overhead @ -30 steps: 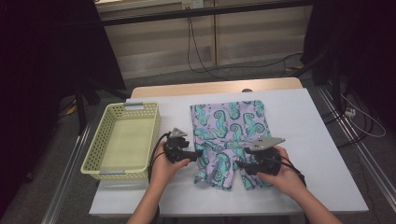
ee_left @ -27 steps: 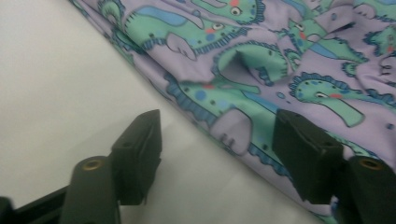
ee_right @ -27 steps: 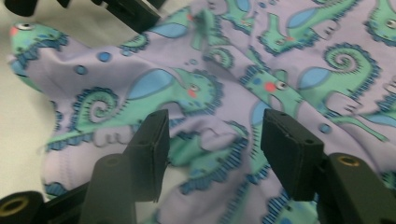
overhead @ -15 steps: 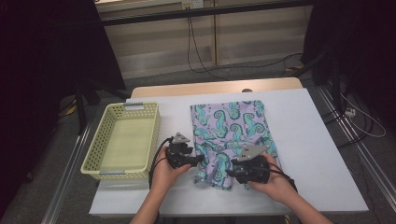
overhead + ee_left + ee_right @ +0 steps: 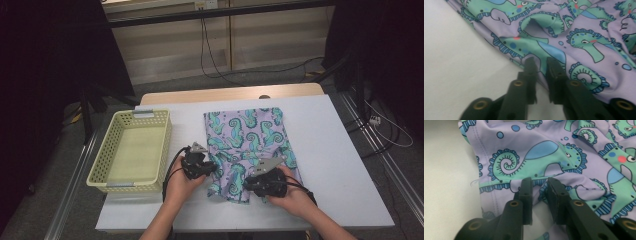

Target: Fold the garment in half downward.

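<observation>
A lavender cloth [image 5: 250,135] printed with teal seahorses lies flat on the white table [image 5: 340,165]. My left gripper [image 5: 210,167] sits at the cloth's left edge. In the left gripper view, the left gripper [image 5: 541,63] has its jaws close together with the cloth's [image 5: 574,30] folded edge pinched between them. My right gripper [image 5: 248,184] rests on the cloth's near part. In the right gripper view, the right gripper [image 5: 539,183] has narrow-set jaws that hold a raised wrinkle of the cloth [image 5: 544,147].
A pale yellow plastic basket [image 5: 100,175] stands empty on the table's left side, close to my left hand. Bare white table surface lies to the right of the cloth. Cables run across the floor beyond the table's far edge.
My right gripper has slid left and nearer across the cloth's near part, bunching it. The left gripper has barely shifted at the cloth's left edge.
</observation>
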The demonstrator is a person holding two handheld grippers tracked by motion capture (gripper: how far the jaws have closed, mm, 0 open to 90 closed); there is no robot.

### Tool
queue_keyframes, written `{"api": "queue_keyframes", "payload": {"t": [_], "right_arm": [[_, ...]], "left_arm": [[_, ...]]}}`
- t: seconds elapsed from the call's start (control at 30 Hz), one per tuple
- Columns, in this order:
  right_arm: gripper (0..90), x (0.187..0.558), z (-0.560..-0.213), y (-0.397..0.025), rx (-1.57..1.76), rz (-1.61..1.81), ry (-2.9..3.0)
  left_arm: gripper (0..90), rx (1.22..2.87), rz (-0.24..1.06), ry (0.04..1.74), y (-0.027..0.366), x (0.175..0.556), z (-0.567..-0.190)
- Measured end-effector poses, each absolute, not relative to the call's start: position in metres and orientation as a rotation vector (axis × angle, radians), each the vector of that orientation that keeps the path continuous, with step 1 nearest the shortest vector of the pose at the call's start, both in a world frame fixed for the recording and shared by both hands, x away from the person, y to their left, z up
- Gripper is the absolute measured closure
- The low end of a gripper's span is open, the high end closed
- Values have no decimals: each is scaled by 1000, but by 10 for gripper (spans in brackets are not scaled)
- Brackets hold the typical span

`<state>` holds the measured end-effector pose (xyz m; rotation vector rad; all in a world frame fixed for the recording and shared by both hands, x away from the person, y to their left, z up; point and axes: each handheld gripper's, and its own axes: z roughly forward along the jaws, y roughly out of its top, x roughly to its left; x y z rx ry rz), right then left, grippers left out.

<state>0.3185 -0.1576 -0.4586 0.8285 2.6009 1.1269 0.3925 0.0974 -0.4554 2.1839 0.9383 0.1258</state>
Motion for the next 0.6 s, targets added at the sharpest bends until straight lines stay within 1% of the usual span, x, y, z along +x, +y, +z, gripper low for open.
{"api": "queue_keyframes", "payload": {"t": [0.1,0.23,0.33,0.5,0.6], "right_arm": [[834,322,-458,-157,818,1143,2625],[870,322,-458,-158,825,1149,2627],[881,319,-457,-159,836,1149,2615],[893,314,-450,-163,835,1165,2604],[896,316,-452,-163,826,1147,2617]], "left_arm": [[871,2181,105,944,97,392,-455],[884,2186,134,956,96,391,-453],[887,2189,141,966,103,390,-447],[885,2096,96,1000,122,396,-437],[885,2082,89,1001,127,401,-434]]}}
